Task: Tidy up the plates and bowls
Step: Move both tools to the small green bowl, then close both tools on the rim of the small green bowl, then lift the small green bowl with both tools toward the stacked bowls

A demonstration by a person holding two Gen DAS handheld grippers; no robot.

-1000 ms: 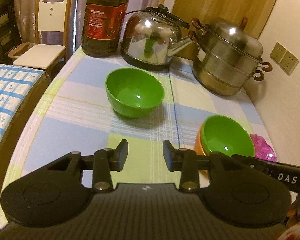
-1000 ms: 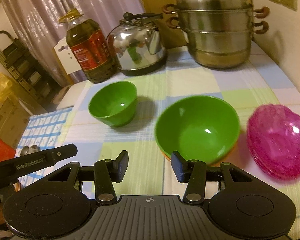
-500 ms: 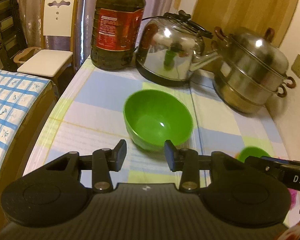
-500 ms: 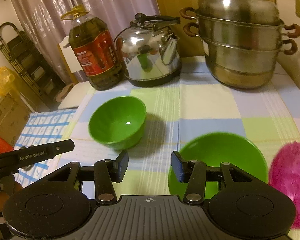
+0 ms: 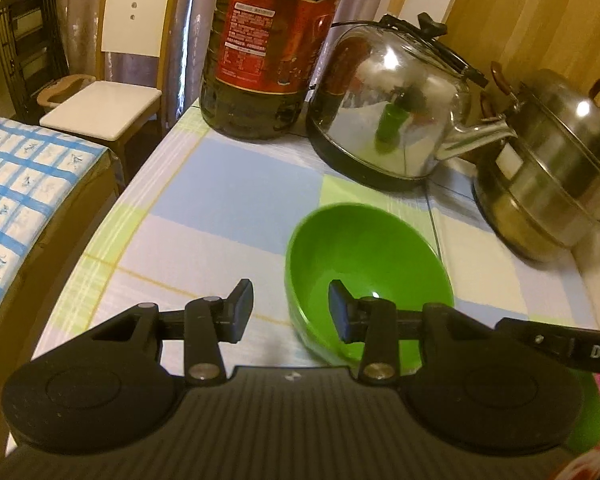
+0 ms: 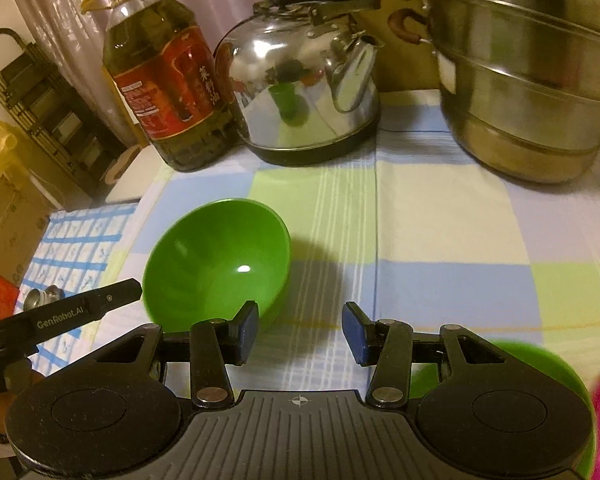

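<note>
Green bowl (image 5: 364,264): on the checked tablecloth (image 5: 228,200), in front of the kettle (image 5: 388,108). Probably light, stiff plastic; glossy, likely slippery. Best hold: thin rim, one finger inside.
Left gripper (image 5: 290,306): wide, empty, straddling the near rim.
Right gripper (image 6: 300,330): wide, empty, just beside the bowl.
Second green bowl (image 6: 540,360): lower right, mostly hidden.

Two low wrist views along the tongs, both close on the green bowl (image 5: 364,264) and kettle (image 6: 300,80)
</note>
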